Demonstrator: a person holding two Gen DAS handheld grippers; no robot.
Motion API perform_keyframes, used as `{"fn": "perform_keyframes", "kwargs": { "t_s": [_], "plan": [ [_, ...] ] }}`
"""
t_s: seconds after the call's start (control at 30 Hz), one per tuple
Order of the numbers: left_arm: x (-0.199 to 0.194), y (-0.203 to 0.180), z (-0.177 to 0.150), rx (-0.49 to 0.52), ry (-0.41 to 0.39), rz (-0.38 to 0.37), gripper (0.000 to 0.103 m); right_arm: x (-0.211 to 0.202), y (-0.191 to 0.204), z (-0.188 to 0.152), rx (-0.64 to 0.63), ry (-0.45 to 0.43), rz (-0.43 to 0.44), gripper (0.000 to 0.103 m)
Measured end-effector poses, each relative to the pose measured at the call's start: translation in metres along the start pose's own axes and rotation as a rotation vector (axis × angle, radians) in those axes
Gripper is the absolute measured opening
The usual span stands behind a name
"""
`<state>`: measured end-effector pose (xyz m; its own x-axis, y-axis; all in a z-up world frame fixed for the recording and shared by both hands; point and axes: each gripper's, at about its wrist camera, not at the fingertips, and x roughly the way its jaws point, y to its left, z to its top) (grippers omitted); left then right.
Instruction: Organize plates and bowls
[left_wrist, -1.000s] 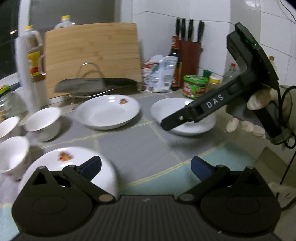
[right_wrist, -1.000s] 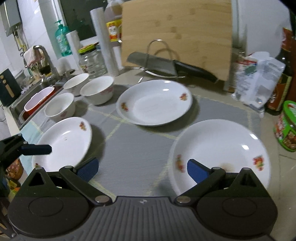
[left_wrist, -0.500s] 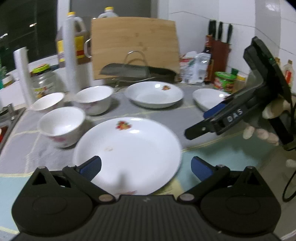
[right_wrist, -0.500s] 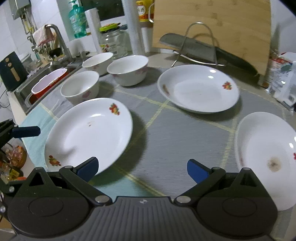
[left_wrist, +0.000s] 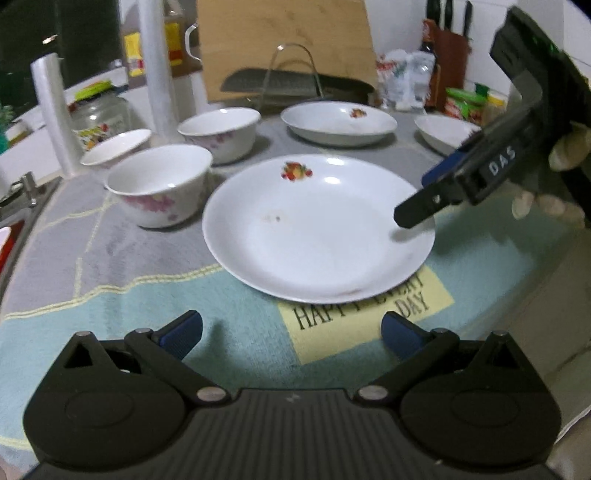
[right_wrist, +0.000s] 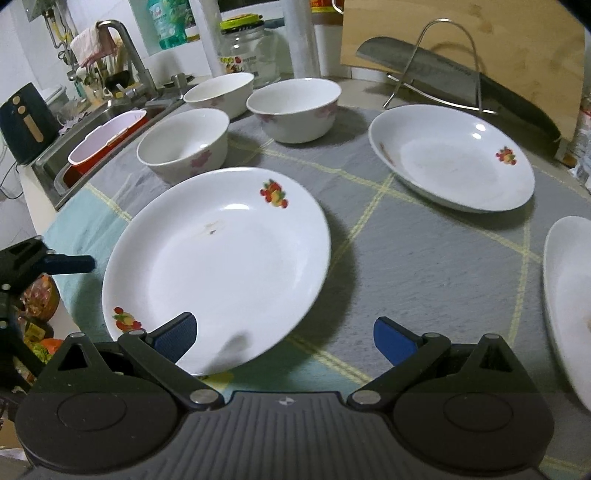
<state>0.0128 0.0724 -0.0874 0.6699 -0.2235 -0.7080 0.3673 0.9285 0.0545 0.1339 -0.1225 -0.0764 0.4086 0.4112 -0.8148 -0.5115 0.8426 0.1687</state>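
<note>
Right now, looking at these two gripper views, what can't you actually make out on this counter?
- Third plate: right wrist view, cut off by the frame's right edge; in the left wrist view the right gripper covers part of it.
- Cleaver: its handle runs behind the far plate.
- Glass jar label: too small to read.
- Sink contents: mostly hidden below its rim.

The right plate (right_wrist: 569, 295) runs off the right wrist view's edge — only its left part shows. The knife (left_wrist: 291, 83) is half hidden behind the rack (left_wrist: 293, 74) — its edge blurred.
</note>
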Motion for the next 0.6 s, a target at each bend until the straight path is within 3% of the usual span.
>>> {"fn": "perform_keyframes", "kwargs": {
  "t_s": [0.13,0.6],
  "plan": [
    [0.013,0.004,-0.002,0.015,0.022,-0.053,0.102,0.003,0.006,-0.002,0.006,0.014,-0.002,0.103],
    [0.027,0.015,0.002,0.083,-0.072,-0.14,0.103,0.02,0.013,0.005,0.033,0.032,0.03,0.103]
  ]
}}
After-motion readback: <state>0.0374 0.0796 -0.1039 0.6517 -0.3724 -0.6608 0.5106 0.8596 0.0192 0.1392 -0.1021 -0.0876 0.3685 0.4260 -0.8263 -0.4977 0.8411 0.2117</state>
